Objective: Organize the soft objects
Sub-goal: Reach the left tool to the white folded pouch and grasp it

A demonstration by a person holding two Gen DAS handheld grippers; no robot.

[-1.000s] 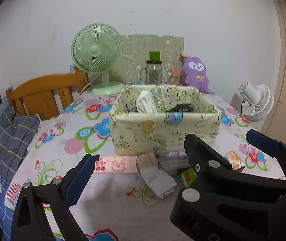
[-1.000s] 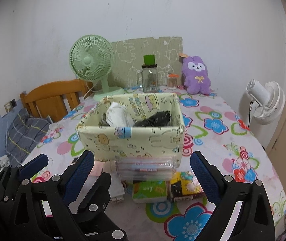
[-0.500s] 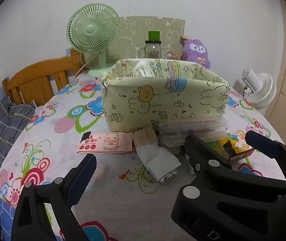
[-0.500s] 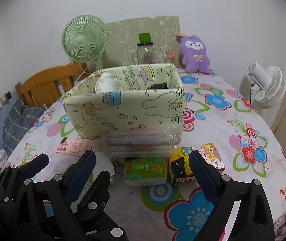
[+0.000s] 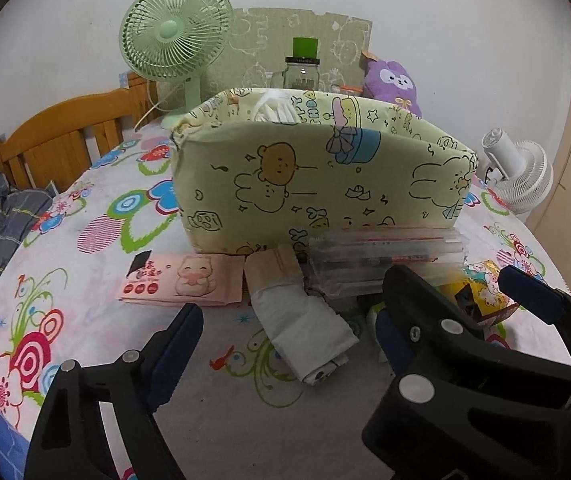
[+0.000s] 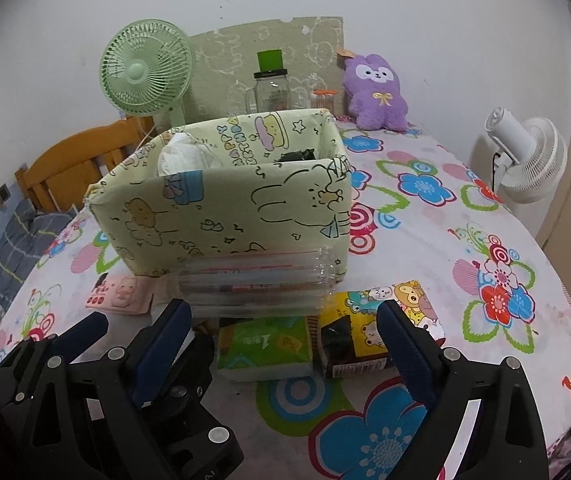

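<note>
A pale green fabric bin with cartoon prints stands on the flowered table and holds white and dark soft items. In front of it lie a pink tissue pack, a folded white cloth, a clear packet stack, a green tissue pack and a yellow cartoon pack. My left gripper is open, straddling the white cloth. My right gripper is open, low over the green tissue pack.
A green desk fan, a glass jar with green lid, a purple plush and a cardboard panel stand at the back. A white fan is off the right edge. A wooden headboard is at left.
Both grippers have dropped lower and come closer to the items in front of the bin. The bin now looms larger. Both stay open.
</note>
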